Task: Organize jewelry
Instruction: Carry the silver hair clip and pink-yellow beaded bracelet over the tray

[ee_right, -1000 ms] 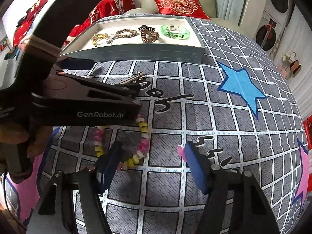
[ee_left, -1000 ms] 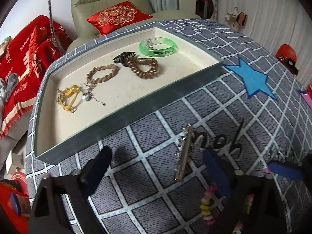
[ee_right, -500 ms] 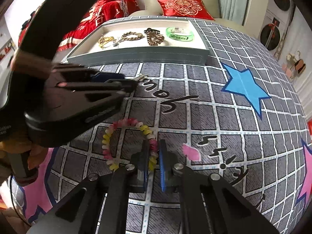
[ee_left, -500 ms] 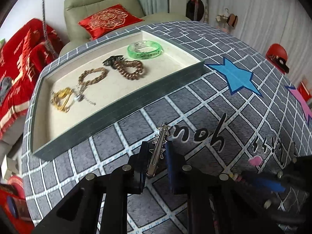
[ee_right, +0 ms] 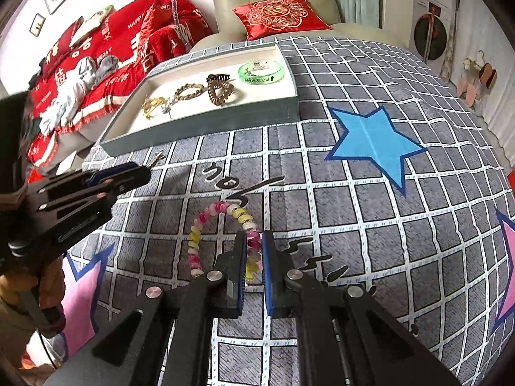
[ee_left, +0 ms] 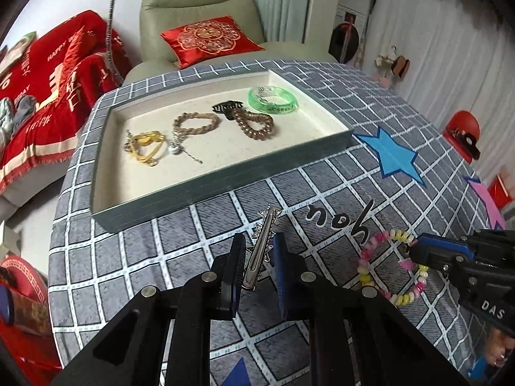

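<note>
Silver hair clip [ee_left: 262,251] pinched in left tool [ee_left: 257,270], narrow; right tool [ee_right: 254,267] clamped on bead bracelet [ee_right: 222,238].

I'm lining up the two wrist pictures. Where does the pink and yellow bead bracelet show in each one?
Left wrist view: the bead bracelet is at lower right, pinched at its right side by the right gripper.
Right wrist view: the bracelet is at lower centre, its right side between that gripper's blue pads.
Shared landmark: the blue star on the tablecloth, right of the tray.

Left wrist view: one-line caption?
Left gripper clamps silver hair clip before jewelry tray.
</note>
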The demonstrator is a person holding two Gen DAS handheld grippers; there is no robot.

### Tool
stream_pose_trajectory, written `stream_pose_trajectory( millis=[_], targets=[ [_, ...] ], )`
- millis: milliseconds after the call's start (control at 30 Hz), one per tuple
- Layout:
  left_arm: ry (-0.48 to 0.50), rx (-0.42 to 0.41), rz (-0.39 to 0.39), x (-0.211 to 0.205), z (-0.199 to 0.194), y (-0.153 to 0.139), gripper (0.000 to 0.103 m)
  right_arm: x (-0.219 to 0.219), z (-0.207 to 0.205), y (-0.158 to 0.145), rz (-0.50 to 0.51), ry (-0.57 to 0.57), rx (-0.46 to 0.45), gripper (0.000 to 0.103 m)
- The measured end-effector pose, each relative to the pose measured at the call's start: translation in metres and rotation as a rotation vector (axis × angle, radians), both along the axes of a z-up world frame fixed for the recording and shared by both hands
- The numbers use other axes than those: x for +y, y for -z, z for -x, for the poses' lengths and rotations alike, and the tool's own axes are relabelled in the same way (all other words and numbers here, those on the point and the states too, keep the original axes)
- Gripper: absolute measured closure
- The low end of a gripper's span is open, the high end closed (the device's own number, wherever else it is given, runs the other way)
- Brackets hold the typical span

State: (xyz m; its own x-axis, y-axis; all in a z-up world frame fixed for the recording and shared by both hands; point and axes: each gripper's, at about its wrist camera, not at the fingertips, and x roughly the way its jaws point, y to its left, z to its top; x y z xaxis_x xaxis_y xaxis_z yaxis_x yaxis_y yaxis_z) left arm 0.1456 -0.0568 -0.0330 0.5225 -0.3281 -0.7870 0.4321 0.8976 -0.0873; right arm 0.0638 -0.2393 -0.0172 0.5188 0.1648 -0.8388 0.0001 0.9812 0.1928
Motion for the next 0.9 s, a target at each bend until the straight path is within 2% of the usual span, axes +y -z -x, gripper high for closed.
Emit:
stream_pose_trajectory(
  millis=[367,900],
  targets=[
    [-0.068,-0.042,0.002,0.015,0.004,-0.012,0.069,0.0,-0.012,-0.013,-0.028,-0.006,-0.016,0.093],
    [-0.095,-0.04,0.017,0.024,0.002,-0.013,0.069,0.002,-0.028,-0.017,-0.041,-0.013,-0.017,0.093]
  ],
)
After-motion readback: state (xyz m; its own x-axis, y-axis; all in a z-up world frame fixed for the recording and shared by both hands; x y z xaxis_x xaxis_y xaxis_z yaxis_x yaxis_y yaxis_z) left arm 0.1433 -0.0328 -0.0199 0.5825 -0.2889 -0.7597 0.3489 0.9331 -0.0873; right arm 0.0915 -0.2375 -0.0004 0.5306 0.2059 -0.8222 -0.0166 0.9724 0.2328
